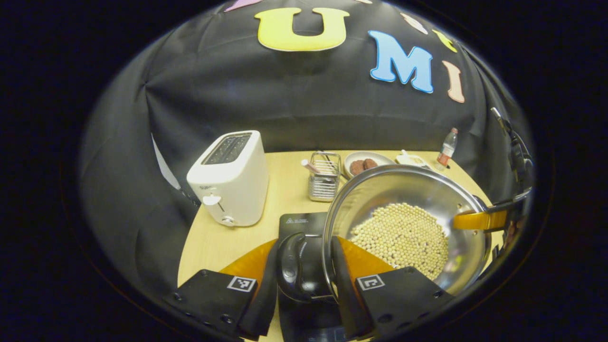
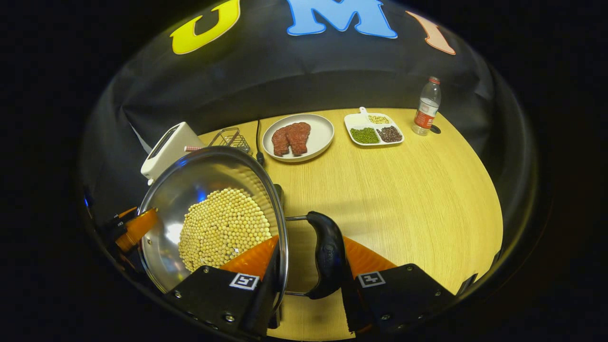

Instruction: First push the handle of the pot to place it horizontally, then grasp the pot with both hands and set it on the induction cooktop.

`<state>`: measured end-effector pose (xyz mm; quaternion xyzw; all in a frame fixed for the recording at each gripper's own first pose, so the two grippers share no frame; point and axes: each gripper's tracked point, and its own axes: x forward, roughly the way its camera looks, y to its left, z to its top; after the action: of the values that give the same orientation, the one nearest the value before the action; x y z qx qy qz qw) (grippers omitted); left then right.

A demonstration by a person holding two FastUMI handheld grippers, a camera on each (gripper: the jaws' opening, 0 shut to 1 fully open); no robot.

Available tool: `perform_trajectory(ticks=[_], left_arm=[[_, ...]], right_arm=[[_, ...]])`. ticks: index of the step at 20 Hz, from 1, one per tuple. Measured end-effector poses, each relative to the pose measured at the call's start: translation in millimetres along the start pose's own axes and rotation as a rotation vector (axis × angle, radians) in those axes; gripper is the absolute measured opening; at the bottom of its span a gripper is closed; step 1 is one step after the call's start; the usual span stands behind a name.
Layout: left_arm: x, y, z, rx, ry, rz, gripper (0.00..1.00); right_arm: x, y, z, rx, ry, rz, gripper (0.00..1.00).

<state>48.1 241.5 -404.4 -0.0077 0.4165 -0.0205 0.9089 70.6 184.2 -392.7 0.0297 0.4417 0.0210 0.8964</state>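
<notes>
While the steel pot (image 1: pixel 408 223) hangs tilted in the lower right of the left gripper view, the left gripper (image 1: pixel 304 285) at the bottom centre of that frame has its two fingers pinched on the pot's black side handle (image 1: pixel 297 266), one finger on each side of it. Pale round beans (image 1: pixel 403 235) lie heaped in the pot's bowl. Under the handle, the dark induction cooktop (image 1: pixel 299 223) sits on the wooden table (image 1: pixel 223 237), and the pot looks raised above it rather than resting flat. At the far right edge of this frame the other gripper shows at the pot's opposite rim.

Over in the right gripper view, the pot (image 2: pixel 190 190) fills the lower left, beans (image 2: pixel 223 228) piled inside, and the right gripper (image 2: pixel 308 285) at the bottom centre clamps the second black handle (image 2: pixel 327 256), fingers pressed on its two sides. The left gripper (image 2: pixel 135 228) appears at the left edge of the frame, at the pot's far rim.

Behind, a white toaster (image 1: pixel 230 178) stands centre left in the left gripper view, a wire rack (image 1: pixel 325 178) just beside it. A plate of meat (image 2: pixel 299 137), a divided tray (image 2: pixel 375 128) and a bottle (image 2: pixel 427 107) line the top of the right gripper view
</notes>
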Motion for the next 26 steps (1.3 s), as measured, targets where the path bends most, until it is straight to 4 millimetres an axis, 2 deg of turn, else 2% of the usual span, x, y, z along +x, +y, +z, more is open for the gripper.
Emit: perform_trajectory(ticks=[5,11,12,13,14,19,21,22,23,26], left_arm=[[16,23,-3,0.001,0.005,0.005,0.60],[34,42,-15,-0.008,0.028,0.004,0.60],[37,44,-16,-0.007,0.031,0.002,0.63],[41,46,-16,-0.004,0.031,0.000,0.60],[43,46,-17,-0.001,0.030,-0.002,0.63],[58,50,-24,-0.005,0.042,-0.012,0.63],[60,51,-23,-0.015,0.033,-0.017,0.63],[60,53,-23,-0.016,0.031,-0.018,0.60],[60,53,-22,-0.014,0.029,-0.020,0.63],[61,53,-22,0.001,0.020,-0.026,0.63]], right_arm=[[19,21,-4,-0.002,0.015,0.002,0.61],[42,34,-11,0.001,0.036,-0.005,0.61],[46,35,-12,0.002,0.038,-0.007,0.61],[49,35,-11,-0.001,0.038,-0.009,0.61],[52,35,-11,-0.001,0.041,-0.011,0.61],[60,37,-13,-0.003,0.058,-0.017,0.61],[60,38,-14,-0.002,0.057,-0.022,0.61],[60,38,-14,-0.002,0.059,-0.024,0.61],[59,38,-15,0.000,0.060,-0.026,0.61],[60,39,-16,0.020,0.057,-0.024,0.60]])
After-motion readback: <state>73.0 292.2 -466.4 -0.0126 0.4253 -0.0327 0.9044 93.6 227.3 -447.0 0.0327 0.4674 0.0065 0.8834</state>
